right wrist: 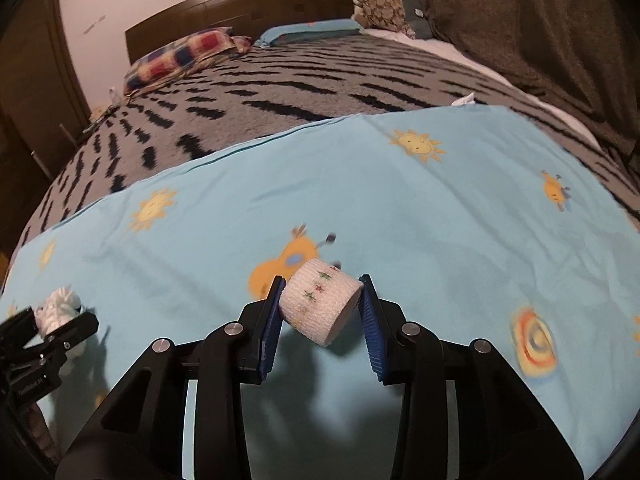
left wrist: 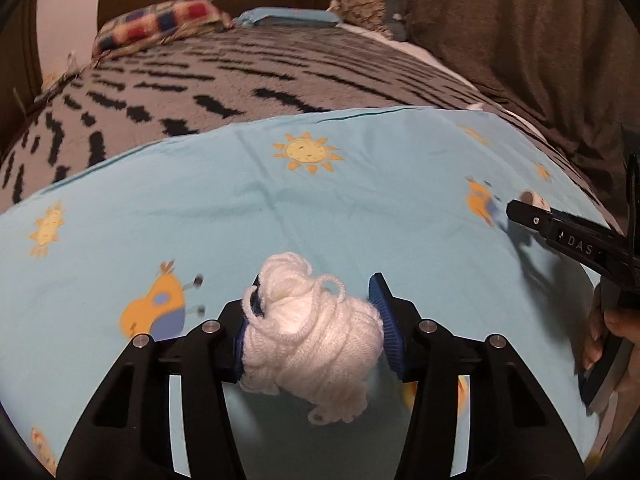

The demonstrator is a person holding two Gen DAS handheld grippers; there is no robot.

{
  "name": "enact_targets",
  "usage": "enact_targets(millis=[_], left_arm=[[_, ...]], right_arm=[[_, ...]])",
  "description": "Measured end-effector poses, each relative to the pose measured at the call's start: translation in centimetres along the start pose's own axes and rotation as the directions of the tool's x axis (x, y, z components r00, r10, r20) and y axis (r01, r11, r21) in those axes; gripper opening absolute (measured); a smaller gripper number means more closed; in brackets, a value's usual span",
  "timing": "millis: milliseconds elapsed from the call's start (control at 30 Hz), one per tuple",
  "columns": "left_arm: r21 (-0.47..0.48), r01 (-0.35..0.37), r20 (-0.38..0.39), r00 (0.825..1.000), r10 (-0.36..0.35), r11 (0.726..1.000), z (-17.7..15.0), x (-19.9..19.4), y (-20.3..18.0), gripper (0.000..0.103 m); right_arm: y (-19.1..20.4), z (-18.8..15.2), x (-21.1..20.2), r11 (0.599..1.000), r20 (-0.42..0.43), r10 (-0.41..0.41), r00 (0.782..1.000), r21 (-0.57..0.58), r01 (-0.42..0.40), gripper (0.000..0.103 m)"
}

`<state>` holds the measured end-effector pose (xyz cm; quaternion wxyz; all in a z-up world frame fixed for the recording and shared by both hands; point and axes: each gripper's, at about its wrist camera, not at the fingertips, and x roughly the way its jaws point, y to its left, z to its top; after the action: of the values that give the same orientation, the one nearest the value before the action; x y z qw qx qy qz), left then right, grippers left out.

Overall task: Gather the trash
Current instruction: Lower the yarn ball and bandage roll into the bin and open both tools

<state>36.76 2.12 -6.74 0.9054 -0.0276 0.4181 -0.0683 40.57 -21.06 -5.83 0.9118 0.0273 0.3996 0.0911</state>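
The left gripper (left wrist: 316,322) has its two fingers squeezed on a ball of white yarn (left wrist: 312,332). The blue pads (left wrist: 386,332) press into both sides of it, and loose loops of yarn hang out below. The yarn sits just above a light blue sheet (left wrist: 360,184) with suns and little yellow bugs printed on it.

The right gripper (right wrist: 322,312) has its fingers closed on a small roll of white bandage (right wrist: 320,304) with tiny stars on it. The roll is tilted, with its flat end facing near and to the right. It is held between the blue pads, just over the same blue sheet.

The two grippers are side by side, a little apart. From the left camera, the right gripper comes in at the right edge, and a hand (left wrist: 612,332) holds its handle there.

The sheet lies on the near part of a bed. Farther away is a grey blanket (right wrist: 280,92) with black marks. At the far end are a checked pillow (right wrist: 180,56) and a dark wooden headboard (right wrist: 240,12).
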Motion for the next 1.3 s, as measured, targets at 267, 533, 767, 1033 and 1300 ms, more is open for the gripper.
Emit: enact_targets(millis=[267, 533, 767, 1033, 1300], left_arm=[[-0.008, 0.063, 0.069, 0.996, -0.062, 0.998, -5.4, -8.7, -1.2, 0.049], [0.017, 0.108, 0.102, 0.989, -0.11, 0.994, -13.8, -16.5, -3.5, 0.049], [0.069, 0.094, 0.118, 0.988, -0.102, 0.993, -21.4, -20.6, -6.0, 0.049], [0.066, 0.109, 0.039, 0.993, -0.112, 0.992, -28.7, -20.7, -7.6, 0.049], [0.05, 0.095, -0.061, 0.994, -0.092, 0.994, -33.7, -17.8, -7.6, 0.049]], right_arm=[[2.4, -6.5, -9.7, 0.994, 0.069, 0.046, 0.997, -0.099, -0.04, 0.038], [3.7, -14.6, -18.2, 0.982, 0.084, 0.118, 0.989, -0.156, -0.104, 0.038], [3.6, -22.0, -22.0, 0.979, 0.057, 0.15, 0.987, -0.145, -0.141, 0.038], [3.5, -28.8, -23.5, 0.981, 0.011, 0.162, 0.987, -0.109, -0.16, 0.038], [3.9, -33.7, -21.6, 0.986, -0.06, 0.141, 0.988, -0.075, -0.146, 0.038]])
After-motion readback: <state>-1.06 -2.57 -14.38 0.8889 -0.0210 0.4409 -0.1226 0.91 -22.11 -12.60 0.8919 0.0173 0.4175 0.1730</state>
